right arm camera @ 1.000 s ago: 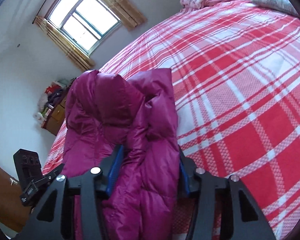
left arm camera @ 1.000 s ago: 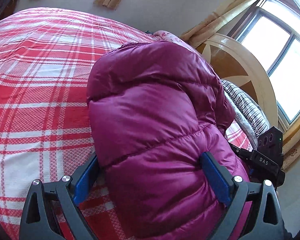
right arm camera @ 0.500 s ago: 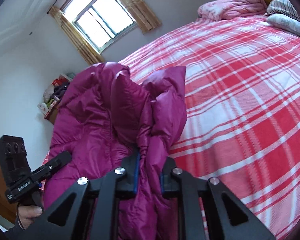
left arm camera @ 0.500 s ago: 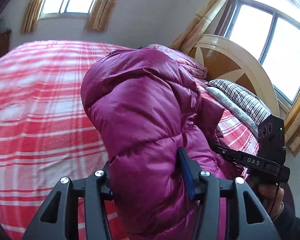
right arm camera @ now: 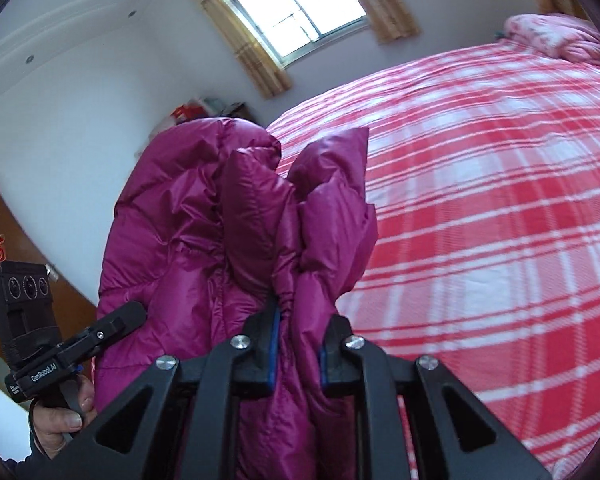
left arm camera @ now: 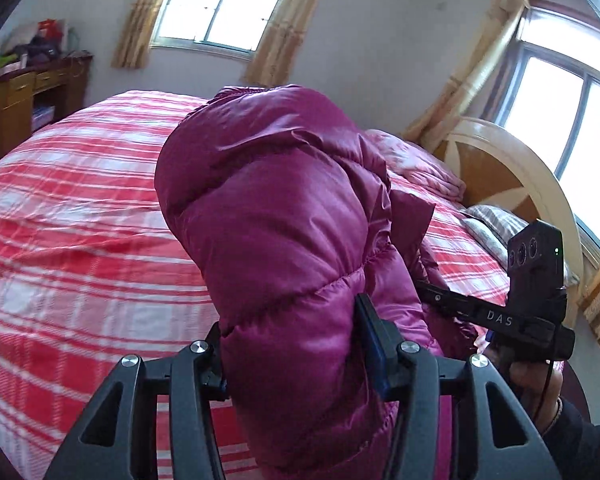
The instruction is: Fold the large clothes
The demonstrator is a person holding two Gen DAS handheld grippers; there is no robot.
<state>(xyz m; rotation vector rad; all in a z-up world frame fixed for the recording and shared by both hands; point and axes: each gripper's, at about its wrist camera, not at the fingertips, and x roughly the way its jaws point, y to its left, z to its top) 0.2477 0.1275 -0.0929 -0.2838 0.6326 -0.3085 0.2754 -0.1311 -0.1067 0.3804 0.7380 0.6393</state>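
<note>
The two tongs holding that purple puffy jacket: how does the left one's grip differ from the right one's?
The left tongs stand wider, squeezing a thick puffy roll of the magenta down jacket; the right tongs are pinched narrower on a thinner gathered bunch. The left tongs hold a smooth rounded bulk; above the right tongs the fabric splits into separate upright folds. Both are shut on the same jacket, held above the red plaid bedspread.

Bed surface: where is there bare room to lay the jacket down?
The plaid bedspread lies bare from the purple down jacket to the pink quilt, and toward the wooden cabinet. The headboard end is crowded: pink quilt, striped pillow.
</note>
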